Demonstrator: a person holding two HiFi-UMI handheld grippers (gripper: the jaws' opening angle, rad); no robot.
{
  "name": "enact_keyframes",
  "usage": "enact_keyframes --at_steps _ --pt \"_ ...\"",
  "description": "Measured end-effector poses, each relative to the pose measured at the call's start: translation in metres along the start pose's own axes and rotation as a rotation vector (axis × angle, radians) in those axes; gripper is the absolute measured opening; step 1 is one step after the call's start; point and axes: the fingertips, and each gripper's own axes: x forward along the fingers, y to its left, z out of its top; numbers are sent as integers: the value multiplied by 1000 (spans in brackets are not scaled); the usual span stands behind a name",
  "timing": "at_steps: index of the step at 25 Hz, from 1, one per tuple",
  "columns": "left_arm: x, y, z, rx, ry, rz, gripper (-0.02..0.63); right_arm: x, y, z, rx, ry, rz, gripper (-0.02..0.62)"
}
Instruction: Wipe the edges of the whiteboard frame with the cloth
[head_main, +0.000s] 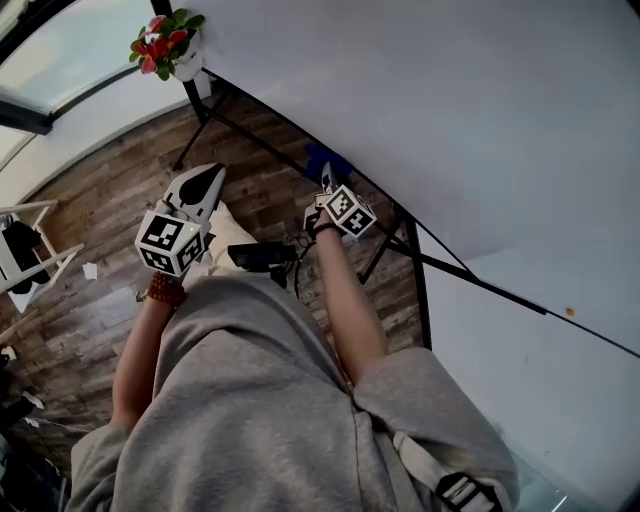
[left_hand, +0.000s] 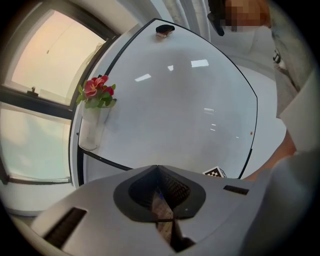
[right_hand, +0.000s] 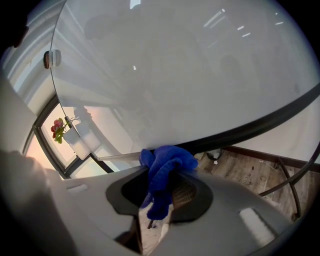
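1. The right hand-held gripper (right_hand: 167, 181) is clamping a blue cloth (right_hand: 168, 161) between its jaws; the cloth is bunching up above the jaw tips and hanging down between them.
2. The cloth is pressing against the black frame (right_hand: 260, 121) running along the whiteboard's (right_hand: 190, 65) lower edge. In the head view the cloth (head_main: 326, 160) is showing just past the right hand-held gripper (head_main: 334, 196), touching the same frame (head_main: 480, 283) partway along that edge.
3. The left hand-held gripper (left_hand: 158, 169) is keeping its jaws together with nothing between them. It is hanging in the air and pointing at the whiteboard (left_hand: 185, 100), apart from the board.
4. In the head view the left hand-held gripper (head_main: 202, 186) is sitting beside the right one and farther from the frame.
5. A bunch of red flowers (left_hand: 97, 90) in a white vase (left_hand: 92, 131) is hanging at one corner of the whiteboard, by the frame; the head view is showing the flowers (head_main: 165, 38) at that same corner.
6. A small dark thing (left_hand: 164, 30) is resting on the frame at another corner of the board, and what it is cannot be told.
7. Black stand legs (head_main: 420, 295) are running down from the frame's lower edge to a wooden floor (head_main: 90, 200).
8. A window (left_hand: 45, 60) is glowing beyond the flower corner.
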Motion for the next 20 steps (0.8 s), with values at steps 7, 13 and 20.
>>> enact_keyframes --at_steps 7,13,20 --pt "-19 11 -13 -36 12 28 9 17 18 -2 25 0 19 107" --pt "-34 21 -22 -40 15 65 9 21 23 -3 25 -11 21 107" --pt "-33 19 -18 -3 7 40 9 25 35 -9 -4 5 38 107"
